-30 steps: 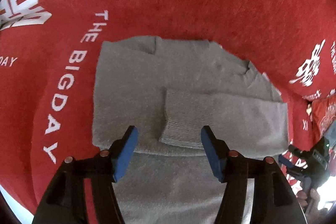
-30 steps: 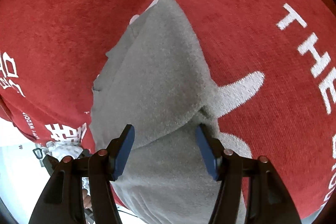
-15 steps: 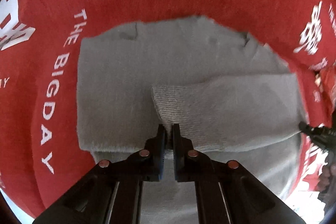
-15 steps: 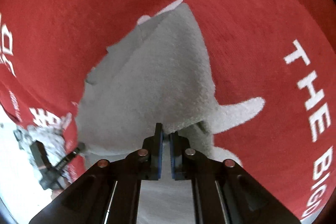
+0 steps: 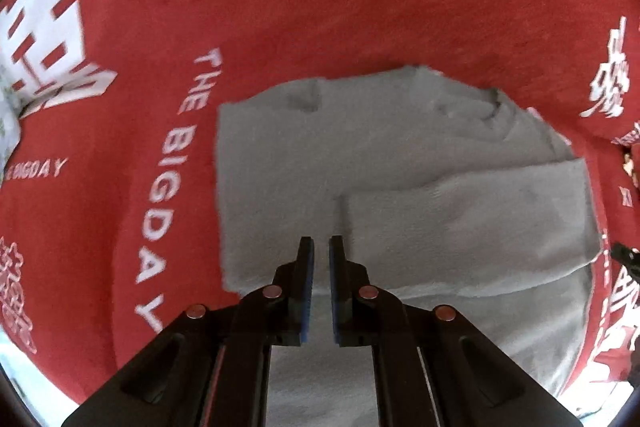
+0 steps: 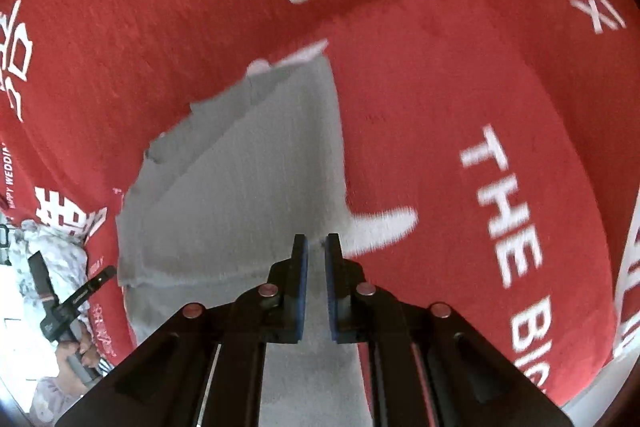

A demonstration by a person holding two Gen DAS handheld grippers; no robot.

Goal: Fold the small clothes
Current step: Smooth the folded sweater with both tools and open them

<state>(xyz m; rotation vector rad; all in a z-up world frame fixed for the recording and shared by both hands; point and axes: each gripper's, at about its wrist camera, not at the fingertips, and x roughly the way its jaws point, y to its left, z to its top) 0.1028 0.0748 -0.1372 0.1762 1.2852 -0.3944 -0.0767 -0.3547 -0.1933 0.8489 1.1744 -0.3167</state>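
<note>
Around grey garment (image 5: pixel 400 163), bare red cloth (image 5: pixel 320 7).

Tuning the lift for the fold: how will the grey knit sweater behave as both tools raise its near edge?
Probably floppy: the grey knit sweater lies flat with its sleeve folded limply across it, so fabric between the left tool and right tool may sag. Likely light, being thin. Its fuzzy surface on the napped red blanket may drag, not slide.

Left gripper (image 5: pixel 320 247) jaws pinched shut, right gripper (image 6: pixel 316 245) likewise, both angled steeply downward
</note>
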